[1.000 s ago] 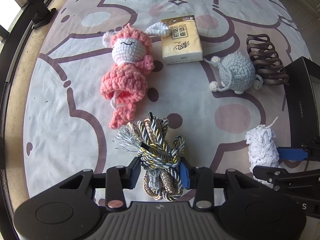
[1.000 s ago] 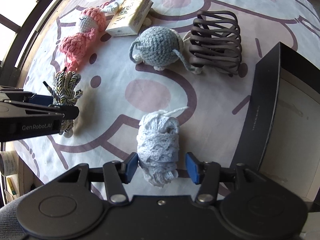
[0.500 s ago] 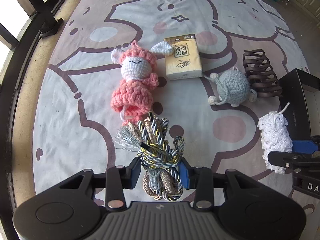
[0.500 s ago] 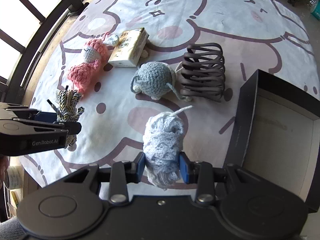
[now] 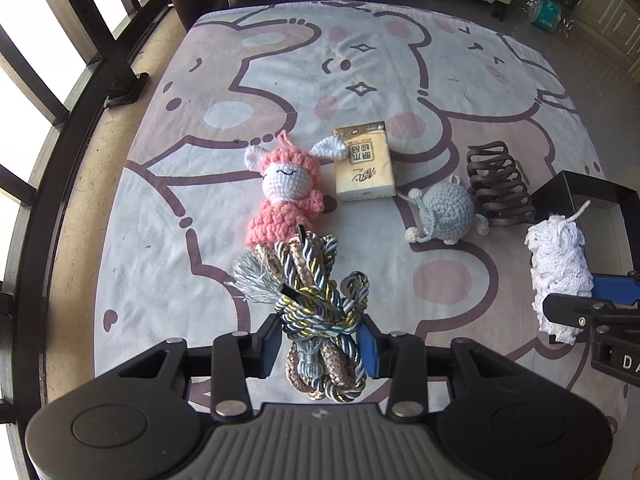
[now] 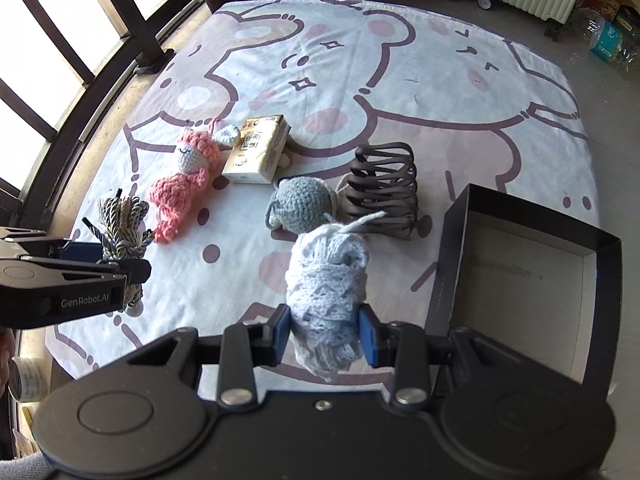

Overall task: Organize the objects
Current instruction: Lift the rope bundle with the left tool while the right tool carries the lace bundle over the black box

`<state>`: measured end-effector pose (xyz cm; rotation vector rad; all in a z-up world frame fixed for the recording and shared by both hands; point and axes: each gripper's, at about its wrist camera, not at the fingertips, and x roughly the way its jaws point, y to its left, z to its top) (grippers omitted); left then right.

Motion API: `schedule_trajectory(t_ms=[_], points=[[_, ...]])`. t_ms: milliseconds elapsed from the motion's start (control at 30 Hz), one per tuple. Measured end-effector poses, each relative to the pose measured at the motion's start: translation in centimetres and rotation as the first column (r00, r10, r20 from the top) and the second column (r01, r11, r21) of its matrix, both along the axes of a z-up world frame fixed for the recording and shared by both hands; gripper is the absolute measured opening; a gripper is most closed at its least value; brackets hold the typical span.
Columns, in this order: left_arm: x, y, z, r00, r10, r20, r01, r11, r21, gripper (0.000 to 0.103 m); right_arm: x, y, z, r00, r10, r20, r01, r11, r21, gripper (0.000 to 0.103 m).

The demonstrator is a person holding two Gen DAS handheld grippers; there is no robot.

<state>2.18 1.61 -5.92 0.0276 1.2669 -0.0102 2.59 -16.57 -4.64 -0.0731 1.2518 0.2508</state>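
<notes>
Both bundles have been lifted clear of the bed (image 5: 400,60): the cord bundle (image 5: 320,312) gripped in the left jaws, the white lace roll (image 6: 326,284) in the right, beside the open box (image 6: 528,280), likely next.

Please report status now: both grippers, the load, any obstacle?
Left gripper shut on cord bundle. Right gripper shut on lace roll. Open black box beside, nothing blocking.

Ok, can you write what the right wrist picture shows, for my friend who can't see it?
The right tool is shut on a white lace bundle, held above a cartoon bear cloth. An open black box sits to the right. Behind lie a grey crochet ball, a brown hair claw, a tissue pack and a pink crochet doll.
</notes>
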Motion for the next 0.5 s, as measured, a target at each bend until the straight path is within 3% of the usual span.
schedule_trajectory(t_ms=[500], points=[[-2.0, -0.1, 3.7, 0.996, 0.009, 0.090, -0.009, 1.000, -0.001, 0.042, -2.2, -0.1, 3.9, 0.991, -0.056, 0.125, 0.058, 0.998, -0.010, 0.037]])
